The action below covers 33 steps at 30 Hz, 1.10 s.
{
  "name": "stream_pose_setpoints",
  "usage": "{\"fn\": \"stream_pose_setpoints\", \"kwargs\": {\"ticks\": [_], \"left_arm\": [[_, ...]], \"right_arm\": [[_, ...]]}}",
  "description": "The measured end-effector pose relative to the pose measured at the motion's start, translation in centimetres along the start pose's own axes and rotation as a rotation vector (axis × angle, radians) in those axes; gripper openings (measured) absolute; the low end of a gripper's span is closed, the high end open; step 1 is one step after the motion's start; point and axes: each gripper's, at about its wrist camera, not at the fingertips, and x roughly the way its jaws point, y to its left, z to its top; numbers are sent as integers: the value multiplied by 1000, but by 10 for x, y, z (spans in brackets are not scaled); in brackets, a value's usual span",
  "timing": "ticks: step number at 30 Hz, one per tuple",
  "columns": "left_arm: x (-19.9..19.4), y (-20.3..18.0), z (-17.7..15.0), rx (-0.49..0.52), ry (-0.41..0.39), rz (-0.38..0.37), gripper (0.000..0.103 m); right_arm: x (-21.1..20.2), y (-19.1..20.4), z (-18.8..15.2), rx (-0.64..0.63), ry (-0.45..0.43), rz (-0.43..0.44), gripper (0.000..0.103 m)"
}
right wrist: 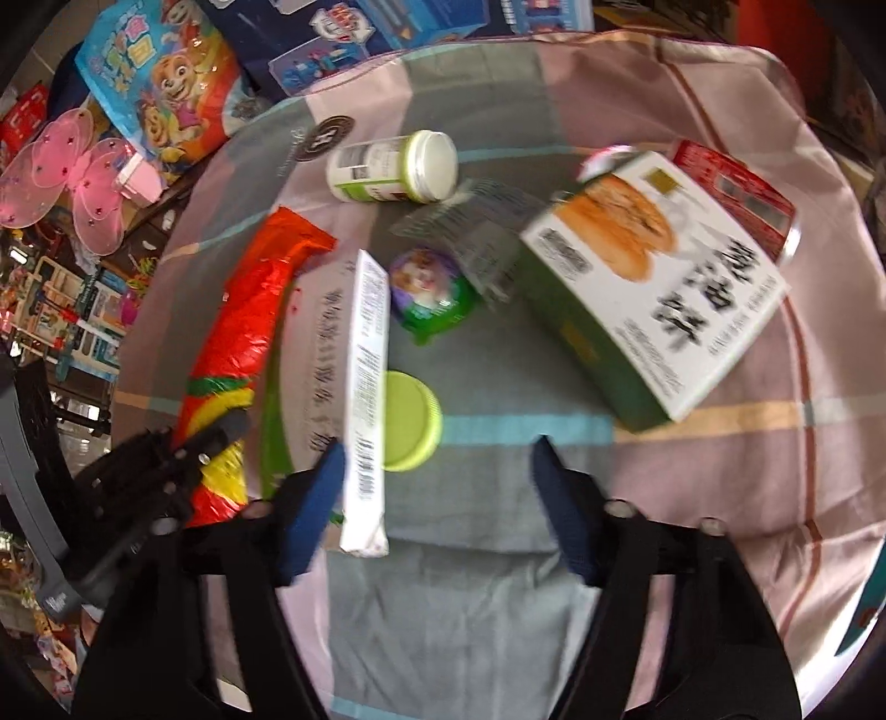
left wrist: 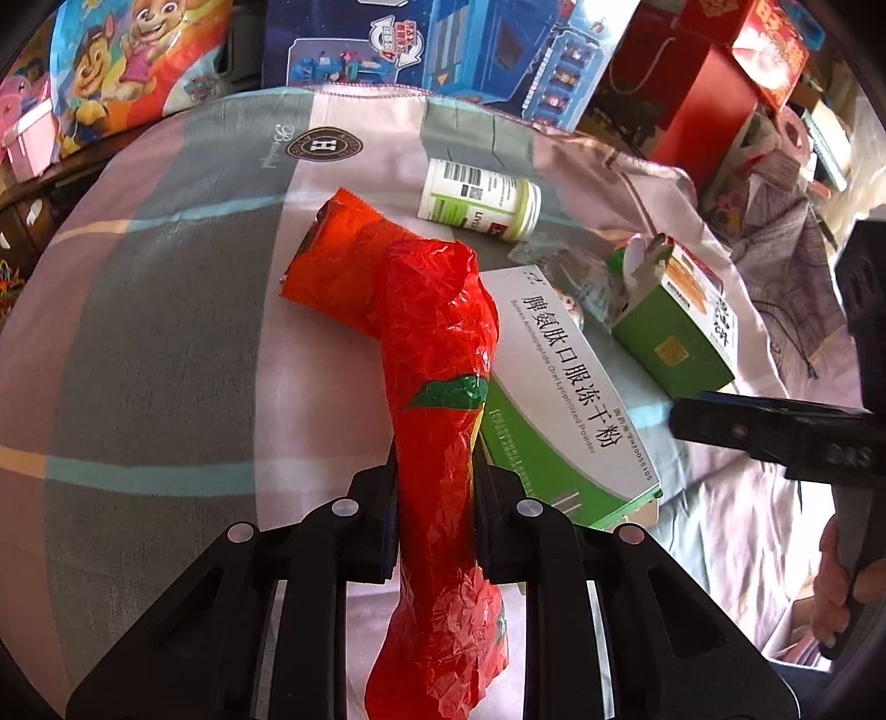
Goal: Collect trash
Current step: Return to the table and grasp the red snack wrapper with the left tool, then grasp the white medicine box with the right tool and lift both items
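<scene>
My left gripper [left wrist: 437, 476] is shut on a long crinkled red wrapper [left wrist: 437, 343] with a green and yellow print, which rises between its black fingers. In the right wrist view the same red wrapper [right wrist: 249, 327] lies at the left with the left gripper [right wrist: 221, 437] on it. My right gripper [right wrist: 437, 451] stands open over the cloth. The narrow edge of a flat white-and-green medicine box [right wrist: 365, 387] lies inside its jaws, close to the left blue pad [right wrist: 321, 487]. A light green lid [right wrist: 412, 423] lies there too.
On the striped pink-grey cloth [left wrist: 166, 332] lie a white bottle [left wrist: 482, 202], an open green carton [left wrist: 675, 321], a round cartoon capsule [right wrist: 429, 293], clear plastic scrap [right wrist: 470, 227] and a red box [right wrist: 736, 194]. Toy boxes [left wrist: 443, 44] and pink wings [right wrist: 72, 183] crowd the far and left edges.
</scene>
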Motion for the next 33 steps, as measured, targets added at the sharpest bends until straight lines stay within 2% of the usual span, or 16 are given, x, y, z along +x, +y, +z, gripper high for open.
{"fn": "stream_pose_setpoints", "kwargs": {"ticks": [4,7,11,16,19,22,24,26,28,31,32,33], "left_arm": [[-17,8,2,-43,-28,-35,21],[-18,-5,3,-4,-21,-72,22],[5,-13,-6,19,35,-44,22],[6,-9,-10,17,22,-45,24],[5,-6,-12,20,13,-36,26],[18,6,-17,-8,63,-5,26],[19,10,-18,-23,72,-18,26],[17,9,-18,-23,72,-48,26],[17,10,-18,-20,68,-45,26],[20,13,-20,-30,76,-64,26],[20,13,-19,-30,75,-67,26],[20,12,-19,-32,74,-69,24]], "right_arm": [[13,9,10,-1,25,41,55],[22,13,16,0,40,57,54],[32,19,17,-7,56,68,41],[40,29,17,-25,84,97,40],[43,35,18,-42,83,83,41],[51,32,23,-14,108,108,48],[56,33,24,-23,111,110,55],[57,35,25,-29,103,111,56],[58,38,27,-30,102,113,58],[61,43,27,-40,94,128,65],[61,47,26,-50,85,116,65],[62,50,25,-61,88,118,58]]}}
